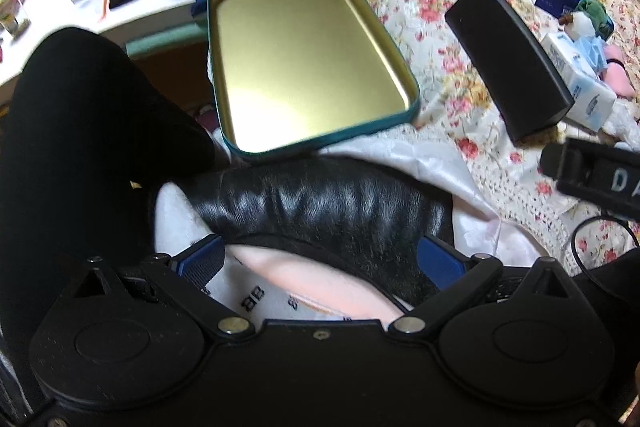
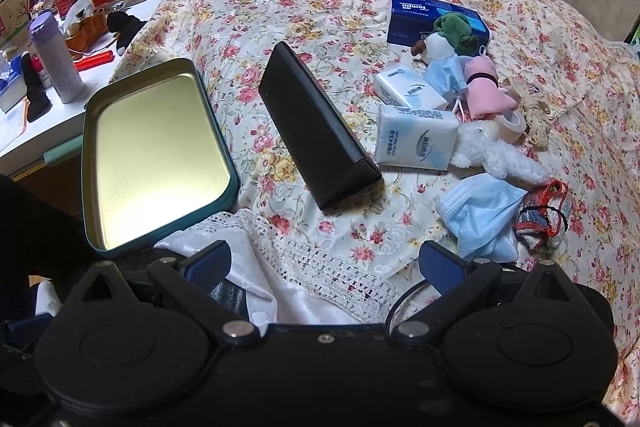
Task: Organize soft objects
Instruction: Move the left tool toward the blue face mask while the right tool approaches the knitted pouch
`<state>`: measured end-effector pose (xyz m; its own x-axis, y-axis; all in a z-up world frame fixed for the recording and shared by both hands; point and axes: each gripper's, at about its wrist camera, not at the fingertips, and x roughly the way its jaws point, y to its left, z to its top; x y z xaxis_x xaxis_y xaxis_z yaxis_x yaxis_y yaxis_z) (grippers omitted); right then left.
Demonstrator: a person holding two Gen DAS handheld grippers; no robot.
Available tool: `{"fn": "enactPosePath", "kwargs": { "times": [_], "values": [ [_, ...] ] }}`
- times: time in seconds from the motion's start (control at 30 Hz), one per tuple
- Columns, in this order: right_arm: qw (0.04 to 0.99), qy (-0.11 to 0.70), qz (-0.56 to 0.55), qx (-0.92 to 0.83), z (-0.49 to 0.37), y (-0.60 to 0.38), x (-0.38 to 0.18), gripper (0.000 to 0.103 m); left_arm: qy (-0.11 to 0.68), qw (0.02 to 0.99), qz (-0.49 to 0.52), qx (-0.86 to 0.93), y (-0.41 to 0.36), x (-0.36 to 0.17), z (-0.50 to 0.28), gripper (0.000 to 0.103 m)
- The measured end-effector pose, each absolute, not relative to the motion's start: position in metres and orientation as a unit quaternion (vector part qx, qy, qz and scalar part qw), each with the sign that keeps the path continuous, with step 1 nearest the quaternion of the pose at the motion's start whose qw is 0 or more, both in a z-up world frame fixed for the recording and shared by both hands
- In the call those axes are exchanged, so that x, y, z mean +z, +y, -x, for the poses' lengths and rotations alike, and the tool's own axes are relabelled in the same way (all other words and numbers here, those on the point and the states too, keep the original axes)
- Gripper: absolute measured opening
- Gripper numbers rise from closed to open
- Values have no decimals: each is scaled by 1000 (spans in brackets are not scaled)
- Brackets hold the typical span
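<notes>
Several soft things lay in a cluster on the floral bed cover (image 2: 320, 7), well to the right of the open teal tin (image 2: 156, 151): a white plush toy (image 2: 500, 151), a blue face mask (image 2: 480, 215), a pink plush (image 2: 486, 87) and tissue packs (image 2: 416, 137). Between tin and cluster lay a black case (image 2: 316, 127). Near the tin's front edge, the left gripper (image 1: 320, 259) had its fingers (image 1: 202, 261) apart around a black furry thing (image 1: 328, 203); whether they pressed it, I cannot tell. Beside it, the right gripper (image 2: 324, 263) hung with its fingers (image 2: 440, 261) spread wide, empty, over white lace trim (image 2: 320, 267).
</notes>
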<state>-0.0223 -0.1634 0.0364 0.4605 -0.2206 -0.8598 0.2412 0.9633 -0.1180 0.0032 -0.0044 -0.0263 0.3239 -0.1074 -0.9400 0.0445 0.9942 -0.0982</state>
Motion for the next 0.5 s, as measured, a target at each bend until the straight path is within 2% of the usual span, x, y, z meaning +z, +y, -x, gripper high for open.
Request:
{"fn": "enactPosePath", "kwargs": {
  "times": [0.3, 0.5],
  "values": [
    [853, 495, -27, -159, 22, -183, 40, 100, 588, 805, 45, -60, -10, -30, -2, 100],
    [853, 486, -49, -187, 23, -210, 45, 100, 557, 828, -11, -66, -24, -20, -1, 99]
  ]
}}
